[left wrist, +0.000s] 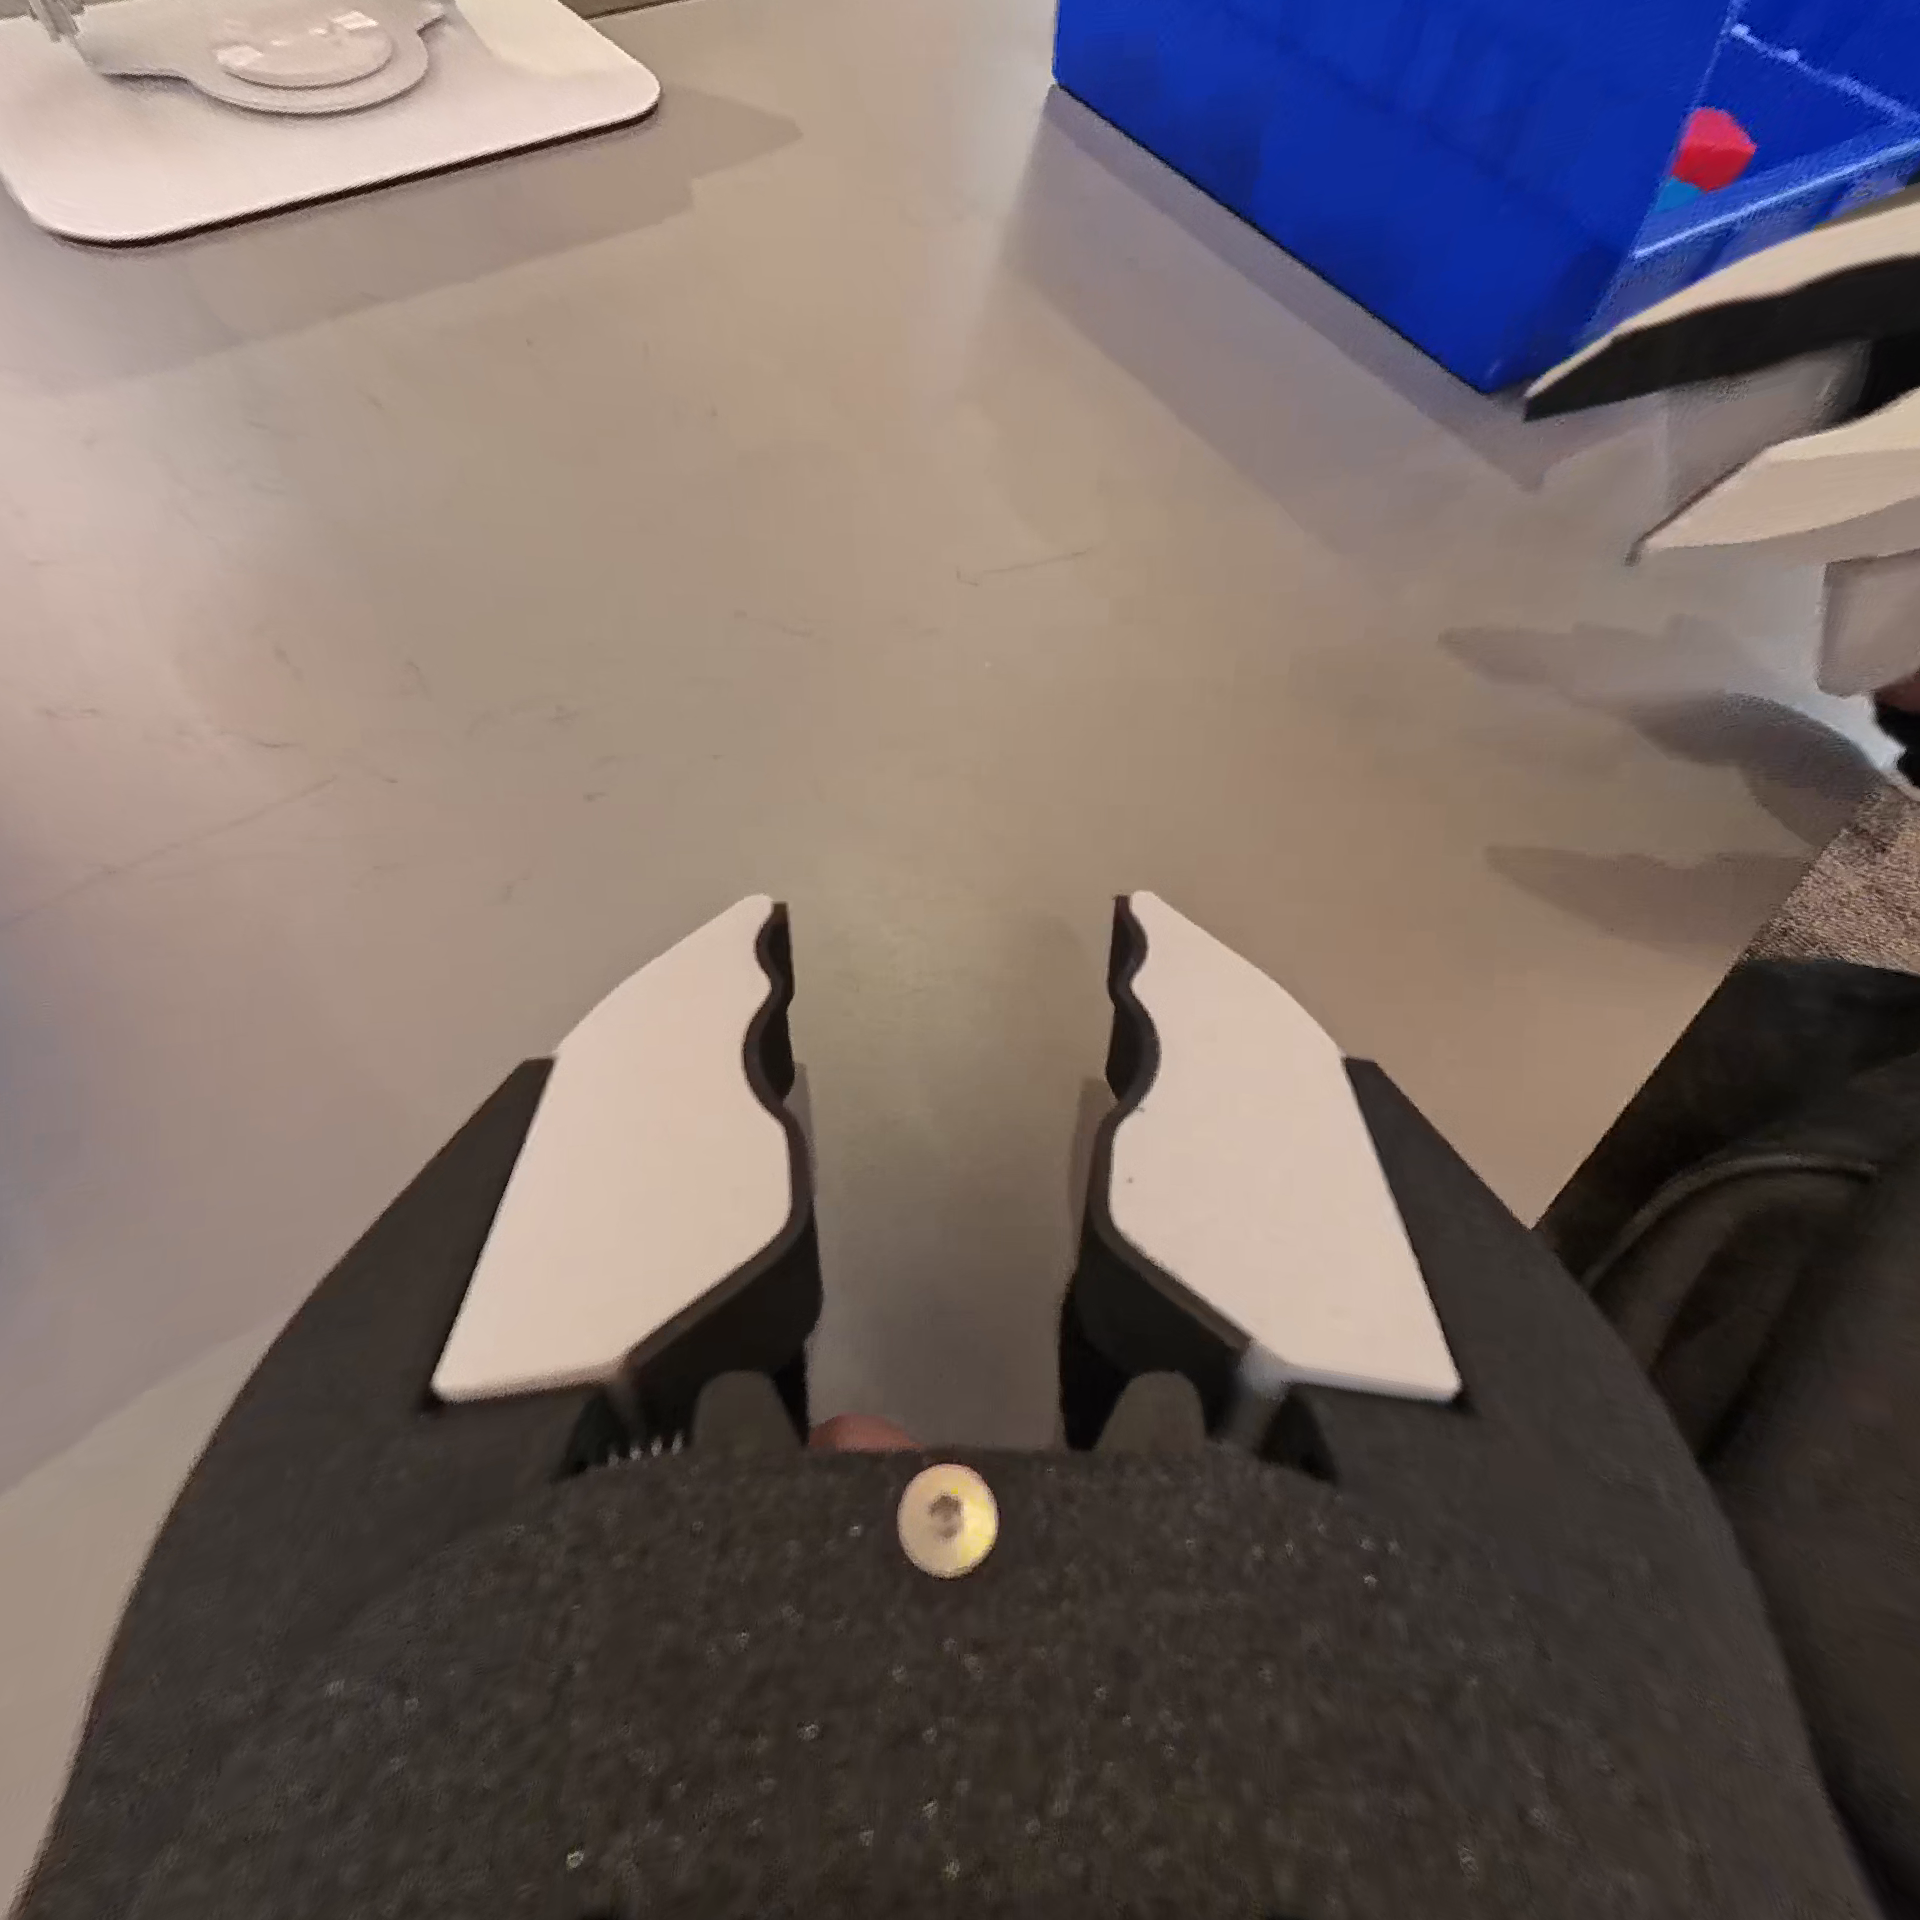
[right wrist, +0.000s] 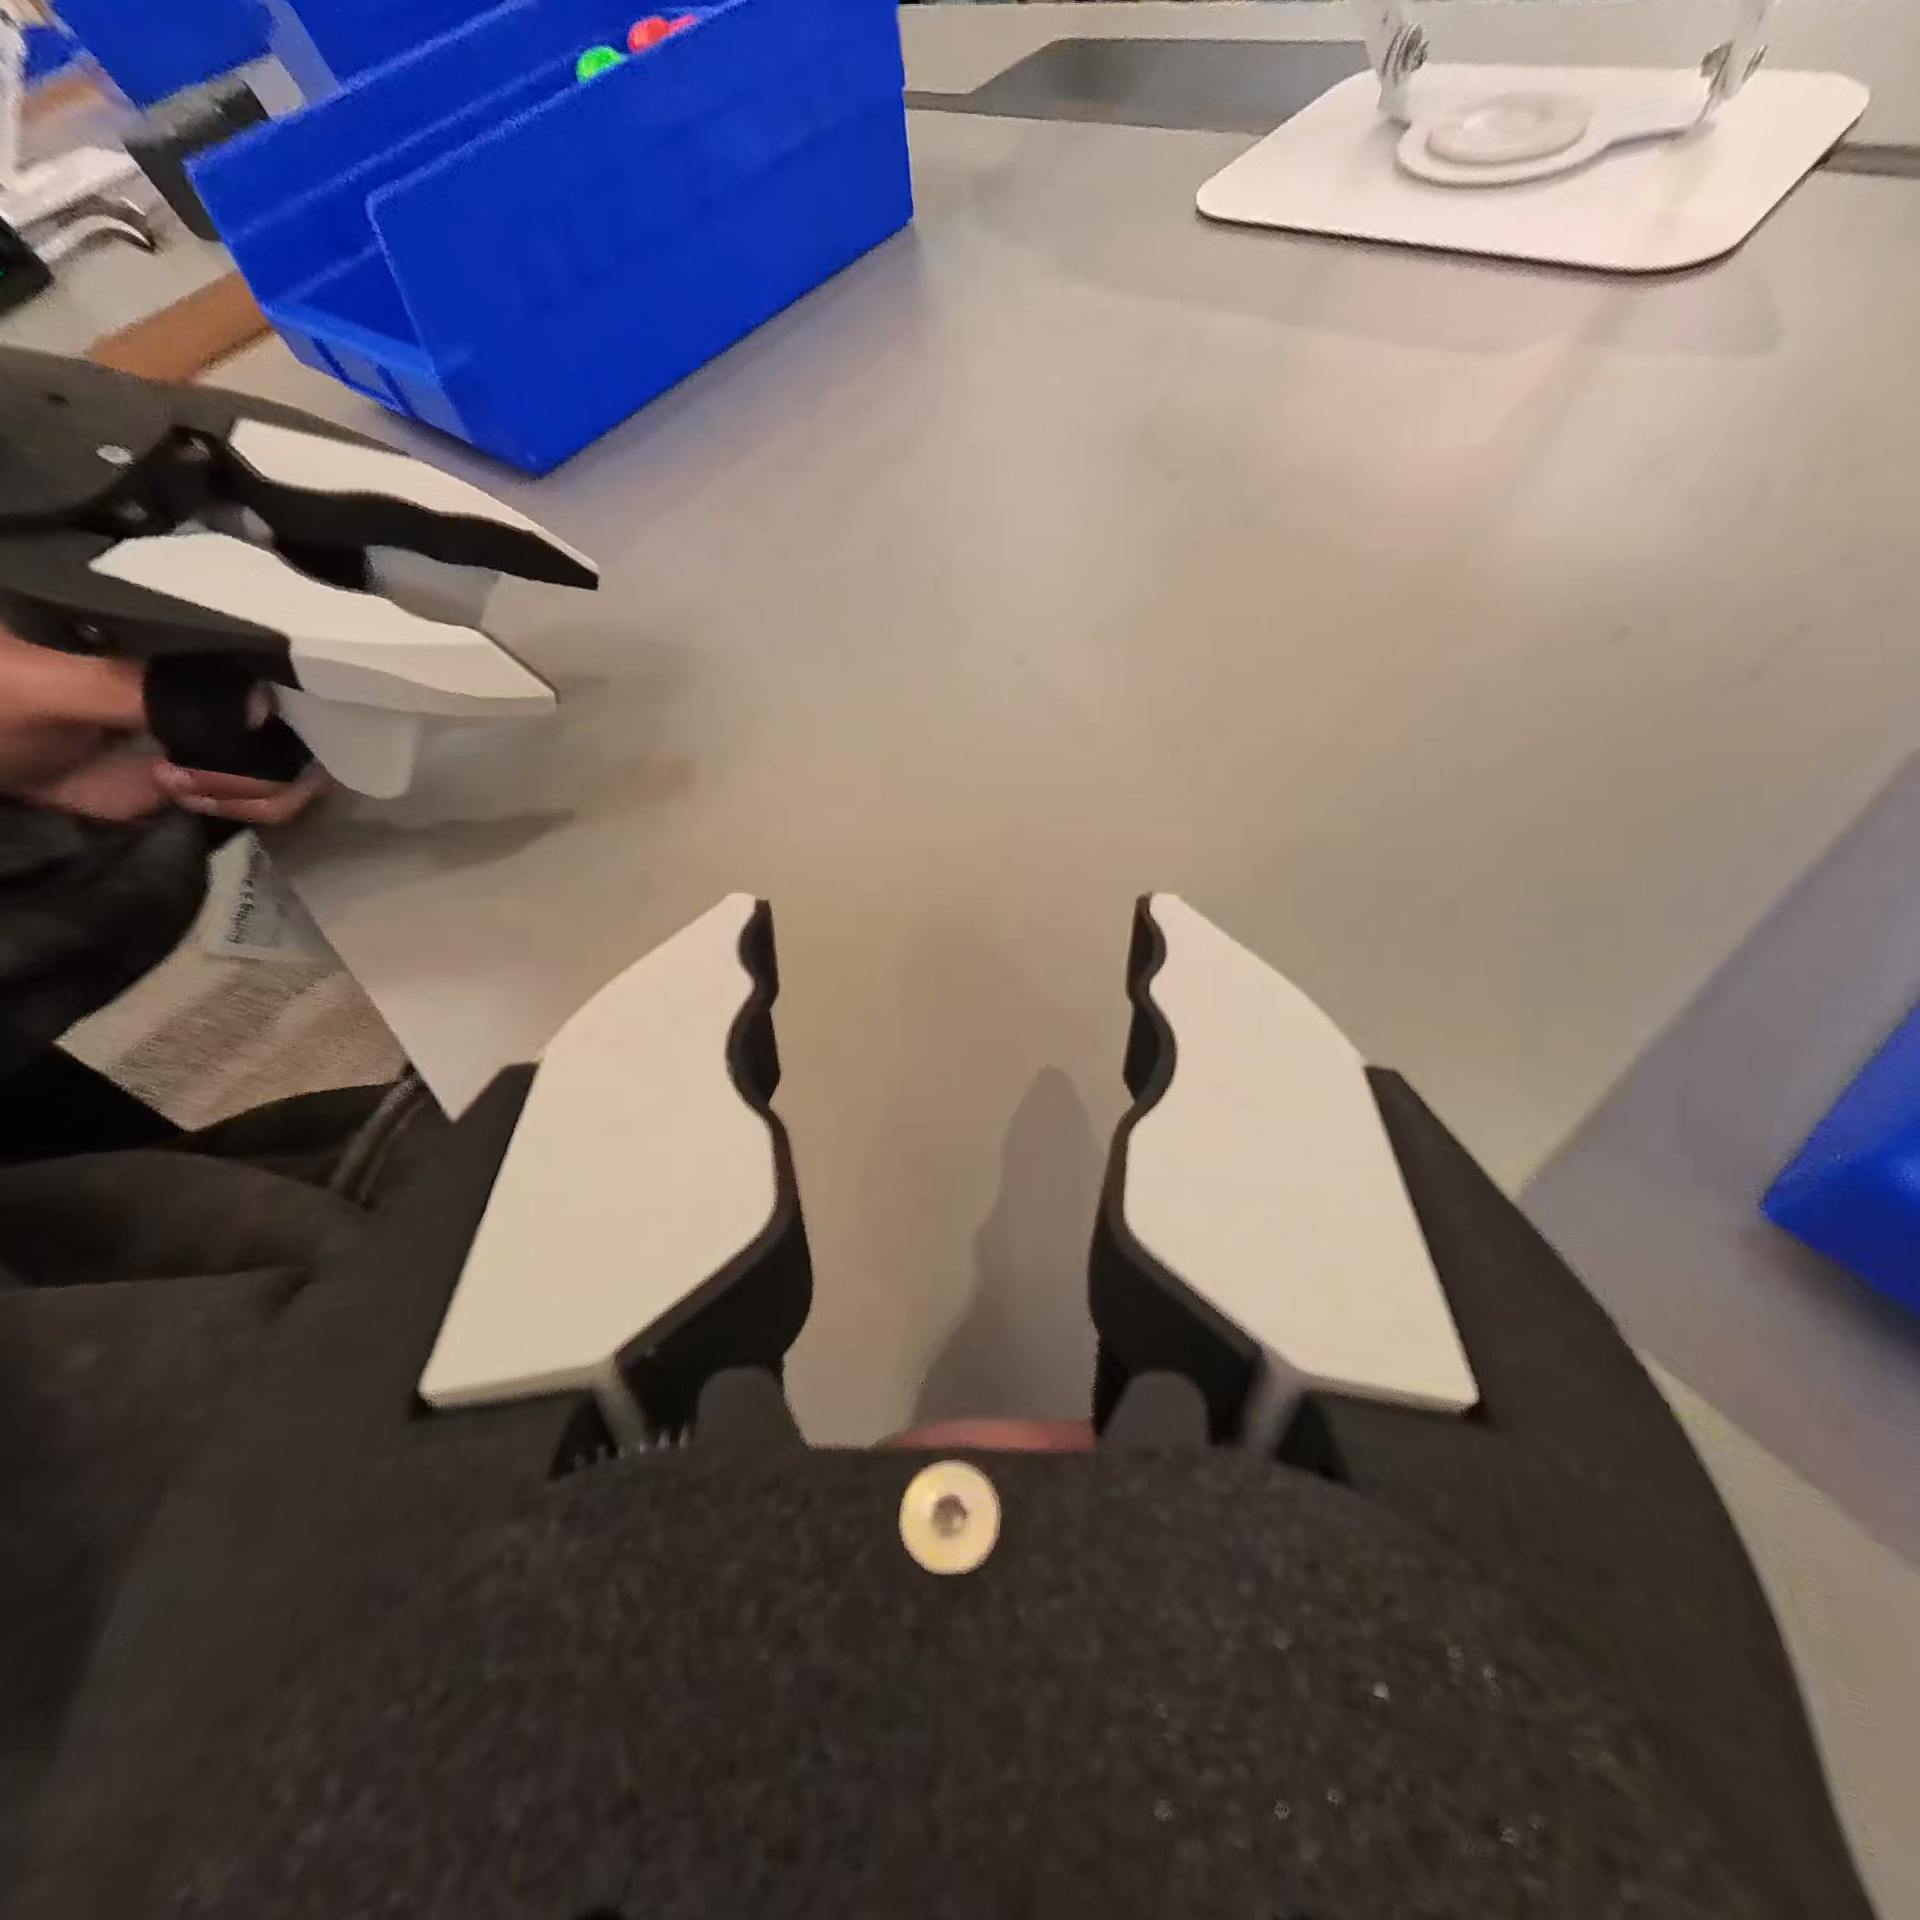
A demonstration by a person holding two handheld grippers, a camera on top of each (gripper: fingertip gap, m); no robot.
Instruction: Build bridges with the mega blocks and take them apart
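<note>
Left wrist view: the left tongs (left wrist: 948,914) sit at the lower centre, fingers apart, nothing between them, over bare grey desk (left wrist: 727,571).
Right wrist view: the right tongs (right wrist: 954,914) sit at the lower centre, fingers apart and empty, over the same desk (right wrist: 1195,623).
Other tongs: the right tongs (left wrist: 1590,478) enter the left view at the right edge; the left tongs (right wrist: 566,623) enter the right view at the left edge, held by a hand (right wrist: 135,748).
Bin: a blue bin (left wrist: 1382,156) stands at the upper right of the left view and at the upper left of the right view (right wrist: 623,260).
Blocks: a red block (left wrist: 1714,151) lies in the bin; green (right wrist: 597,64) and red (right wrist: 652,33) blocks show above its rim.
Pad: a white pad (left wrist: 343,156) at the upper left of the left view, upper right of the right view (right wrist: 1507,197), carries a clear stand.
</note>
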